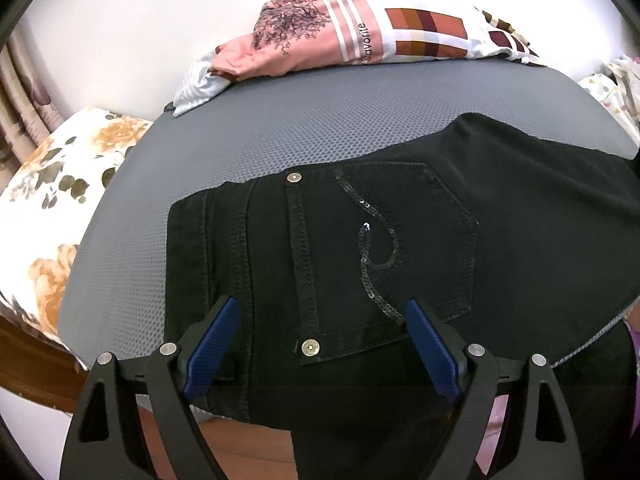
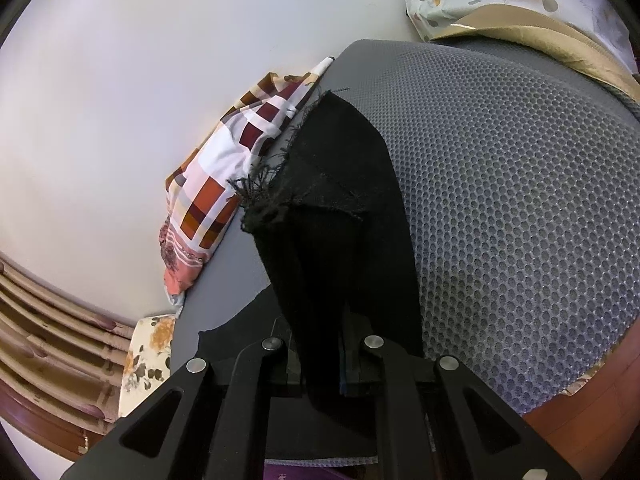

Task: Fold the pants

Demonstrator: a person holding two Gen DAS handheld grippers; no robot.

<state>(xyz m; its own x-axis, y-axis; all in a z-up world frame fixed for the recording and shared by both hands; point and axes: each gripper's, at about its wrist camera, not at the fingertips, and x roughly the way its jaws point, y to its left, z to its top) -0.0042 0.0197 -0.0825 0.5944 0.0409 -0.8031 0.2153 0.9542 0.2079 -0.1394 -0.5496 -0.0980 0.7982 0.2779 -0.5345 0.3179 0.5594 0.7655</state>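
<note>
Black pants (image 1: 360, 240) lie on a grey mesh mat (image 1: 280, 120), waistband at the left, back pocket with sequin stitching facing up. My left gripper (image 1: 322, 308) is open just above the pocket area, its blue pads (image 1: 212, 344) wide apart, holding nothing. In the right wrist view my right gripper (image 2: 322, 356) is shut on a leg of the black pants (image 2: 332, 220) and holds it lifted; the frayed hem sticks up above the fingers. The gripper's pads are hidden by the cloth.
A pile of folded clothes, pink and checked (image 1: 360, 28), lies at the far edge of the mat by the white wall; it also shows in the right wrist view (image 2: 224, 200). A floral cushion (image 1: 60, 200) sits left. Dotted and tan fabric (image 2: 500, 4) lies far right.
</note>
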